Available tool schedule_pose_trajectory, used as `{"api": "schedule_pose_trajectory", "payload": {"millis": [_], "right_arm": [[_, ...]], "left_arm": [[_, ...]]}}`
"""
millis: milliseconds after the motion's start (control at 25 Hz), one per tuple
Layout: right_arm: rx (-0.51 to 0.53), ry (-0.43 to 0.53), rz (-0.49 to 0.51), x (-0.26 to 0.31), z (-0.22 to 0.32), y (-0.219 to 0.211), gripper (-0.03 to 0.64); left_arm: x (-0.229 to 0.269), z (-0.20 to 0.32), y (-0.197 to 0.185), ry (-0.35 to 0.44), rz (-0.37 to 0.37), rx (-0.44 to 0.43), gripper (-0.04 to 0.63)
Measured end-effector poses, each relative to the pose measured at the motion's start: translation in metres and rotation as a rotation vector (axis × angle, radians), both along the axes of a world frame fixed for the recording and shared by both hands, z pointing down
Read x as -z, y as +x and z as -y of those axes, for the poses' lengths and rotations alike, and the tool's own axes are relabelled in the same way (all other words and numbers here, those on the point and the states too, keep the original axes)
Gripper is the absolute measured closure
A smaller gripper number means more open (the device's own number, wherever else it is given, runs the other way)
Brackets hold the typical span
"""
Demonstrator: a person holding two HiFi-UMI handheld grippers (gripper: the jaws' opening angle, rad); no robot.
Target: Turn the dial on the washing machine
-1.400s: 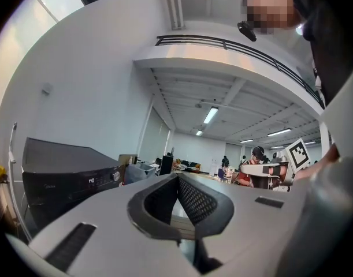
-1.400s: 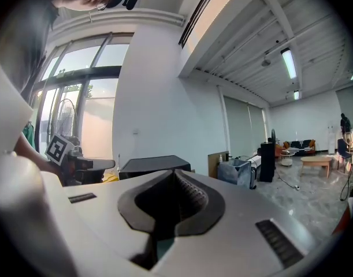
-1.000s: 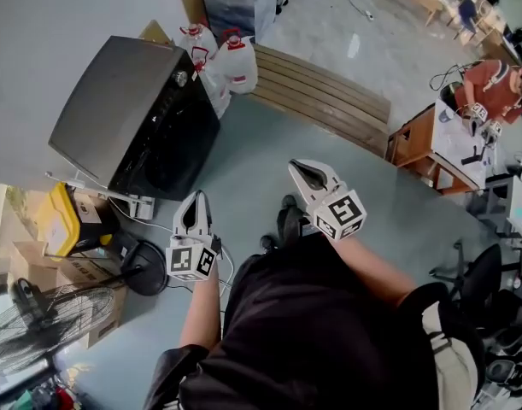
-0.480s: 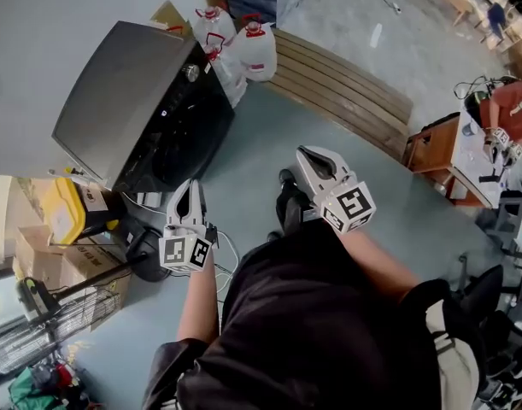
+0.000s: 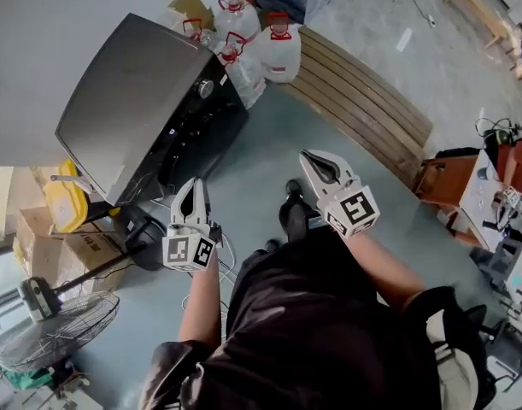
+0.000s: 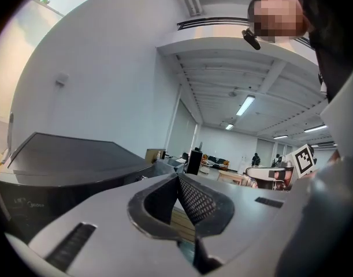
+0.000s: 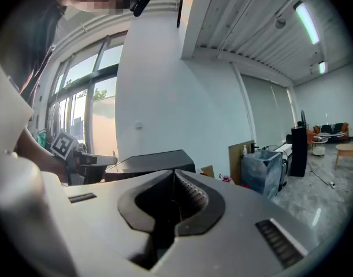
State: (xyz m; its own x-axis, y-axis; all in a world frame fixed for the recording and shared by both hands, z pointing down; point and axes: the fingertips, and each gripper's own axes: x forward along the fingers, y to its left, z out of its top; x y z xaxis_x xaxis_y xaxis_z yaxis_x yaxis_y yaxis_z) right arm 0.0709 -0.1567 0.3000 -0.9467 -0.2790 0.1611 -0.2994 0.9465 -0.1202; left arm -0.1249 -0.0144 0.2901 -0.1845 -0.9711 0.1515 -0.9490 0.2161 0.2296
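Well ahead, dial sits on washer front's top panel. My left gripper and right gripper are pressed together, empty. Dial likely rigid, smooth, stiff-turning: I'd pinch its rim.

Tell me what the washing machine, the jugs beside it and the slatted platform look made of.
Washing machine: likely painted metal, dark grey with a soft sheen on top.
Jugs: translucent plastic, whitish, with red caps.
Slatted platform: wood, by its tan, matte planks with gaps.
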Motion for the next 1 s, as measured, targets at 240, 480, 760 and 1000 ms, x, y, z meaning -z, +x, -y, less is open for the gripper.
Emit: {"api": "schedule_pose_trajectory", "payload": {"millis": [240,480,760,1000], "right_arm": [[0.108,-0.013,-0.002,-0.014,0.041,-0.055,0.592],[0.214,-0.035,0.018,-0.034,0.065,-0.101,0.591],[0.274,-0.115,-0.007,-0.075,0.076,-0.164,0.514],[0.295,-0.092,-0.037,-0.119,0.077,-0.218,0.445]], "left_arm": [[-0.008,0.043,-0.024,-0.030,0.012,0.072,0.580],[-0.036,0.067,-0.043,-0.049,0.018,0.132,0.580],[-0.067,0.093,-0.074,-0.082,0.033,0.135,0.580],[-0.125,0.101,-0.105,-0.084,0.019,0.115,0.580]]}}
